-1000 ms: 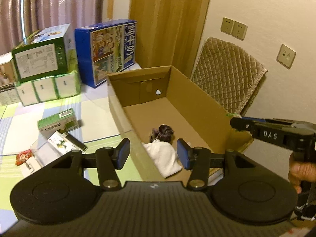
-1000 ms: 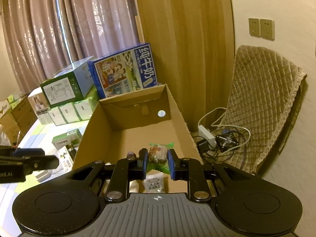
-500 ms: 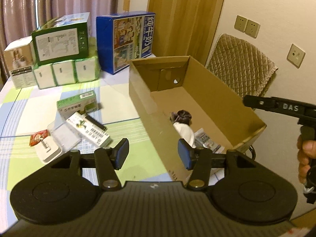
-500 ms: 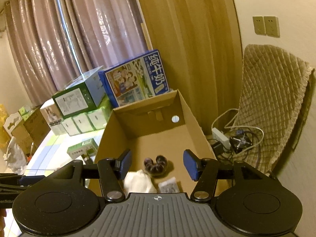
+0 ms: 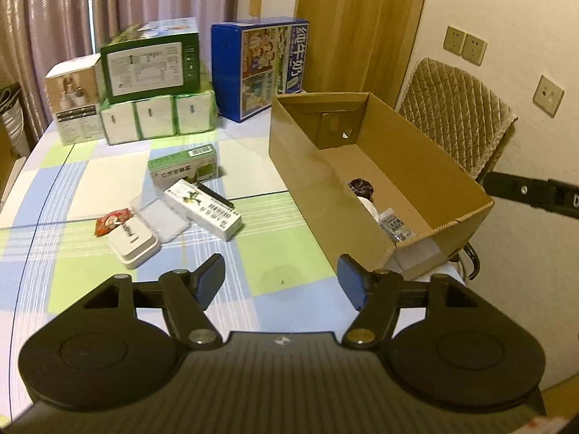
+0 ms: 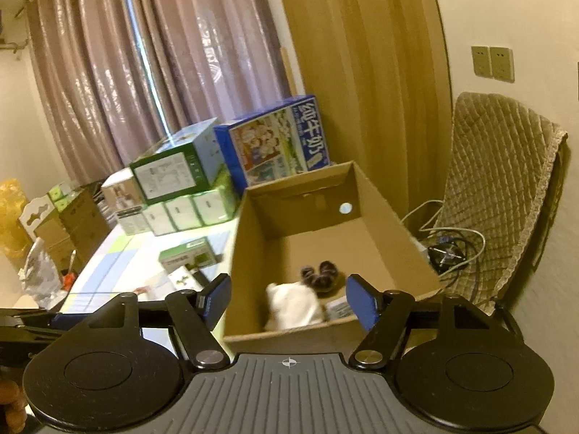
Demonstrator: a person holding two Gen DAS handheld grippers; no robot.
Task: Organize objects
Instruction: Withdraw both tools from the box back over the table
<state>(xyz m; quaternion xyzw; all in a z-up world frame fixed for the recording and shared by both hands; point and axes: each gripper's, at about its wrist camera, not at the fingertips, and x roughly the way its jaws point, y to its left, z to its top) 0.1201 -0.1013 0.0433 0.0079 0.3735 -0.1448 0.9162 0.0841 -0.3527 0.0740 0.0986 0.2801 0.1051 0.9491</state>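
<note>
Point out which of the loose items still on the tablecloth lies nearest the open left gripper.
The white rectangular case, lying flat at the front of the cluster, closest to the left gripper; the red snack packet and long white box lie farther back.

**Open desk near me, clutter to the left, box walls to the right**

I see bare desk (image 5: 275, 267) just ahead of my left tongs (image 5: 280, 282), which stand spread and empty. Left of that patch a white case (image 5: 134, 242), a long white box (image 5: 202, 209) and a small green box (image 5: 184, 170) crowd together. The cardboard box (image 5: 318, 195) walls off the right; its open top is free under my right tongs (image 6: 286, 298).
</note>
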